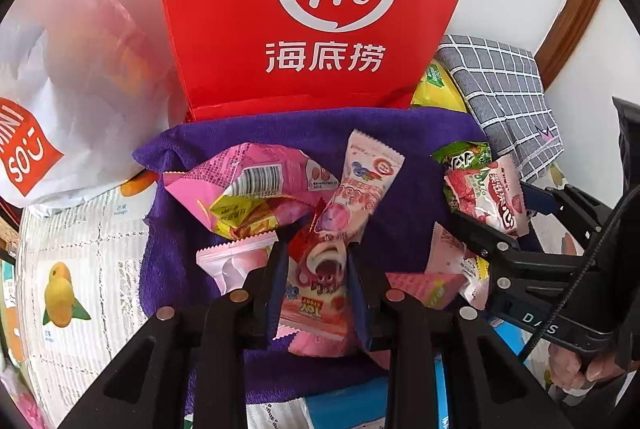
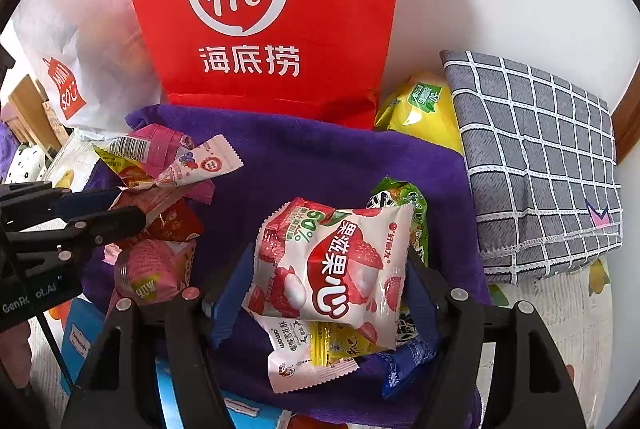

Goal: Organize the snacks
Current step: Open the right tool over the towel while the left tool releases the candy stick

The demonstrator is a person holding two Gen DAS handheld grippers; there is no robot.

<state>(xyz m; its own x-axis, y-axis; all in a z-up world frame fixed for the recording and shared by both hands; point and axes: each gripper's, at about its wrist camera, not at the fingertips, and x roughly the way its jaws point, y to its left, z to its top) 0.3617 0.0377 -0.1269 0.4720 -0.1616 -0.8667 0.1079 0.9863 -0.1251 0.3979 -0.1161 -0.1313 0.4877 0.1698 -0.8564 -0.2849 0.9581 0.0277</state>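
Observation:
Snack packets lie in two heaps on a purple towel (image 1: 280, 133) (image 2: 312, 157). My left gripper (image 1: 318, 257) is shut on a pink Toy Story packet (image 1: 320, 285) in the left heap; it shows at the left of the right wrist view (image 2: 120, 209). My right gripper (image 2: 332, 269) is shut on a white lychee jelly packet (image 2: 340, 269) above the right heap; it shows at the right of the left wrist view (image 1: 496, 213), holding the packet (image 1: 492, 201). A red Haidilao paper bag (image 1: 320, 5) (image 2: 264, 13) stands behind the towel.
A white Miniso bag (image 1: 60, 109) (image 2: 76, 77) stands at the back left. A grey checked cushion (image 2: 536, 157) (image 1: 500, 85) and a yellow packet (image 2: 420, 105) lie at the back right. Blue boxes (image 2: 80, 333) sit at the towel's near edge on a fruit-print tablecloth (image 1: 80, 269).

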